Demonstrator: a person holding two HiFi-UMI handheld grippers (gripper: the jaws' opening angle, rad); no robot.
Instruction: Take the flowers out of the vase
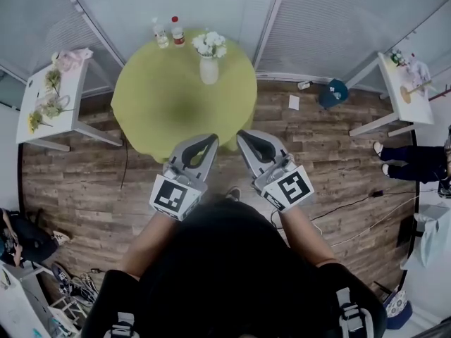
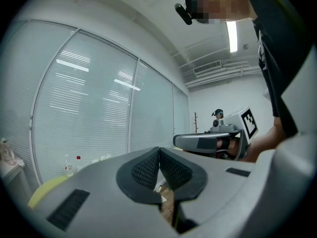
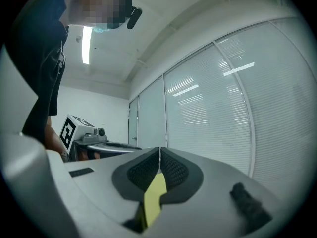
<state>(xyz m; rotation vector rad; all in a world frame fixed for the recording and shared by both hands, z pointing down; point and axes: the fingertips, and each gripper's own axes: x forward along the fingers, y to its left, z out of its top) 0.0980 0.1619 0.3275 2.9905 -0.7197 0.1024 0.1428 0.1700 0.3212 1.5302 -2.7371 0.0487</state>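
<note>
Your left gripper [image 1: 211, 141] and right gripper [image 1: 244, 136] hang side by side at the front edge of the bench [image 1: 162, 111], both closed tight on nothing. Well beyond them, the flowers [image 1: 210, 44] stand in the vase [image 1: 208, 71] beside 2 bottles [image 1: 170, 32].

No words or numbers can be read; the left tool [image 1: 213, 138] and right tool [image 1: 242, 134] bear only black-and-white square markers.
</note>
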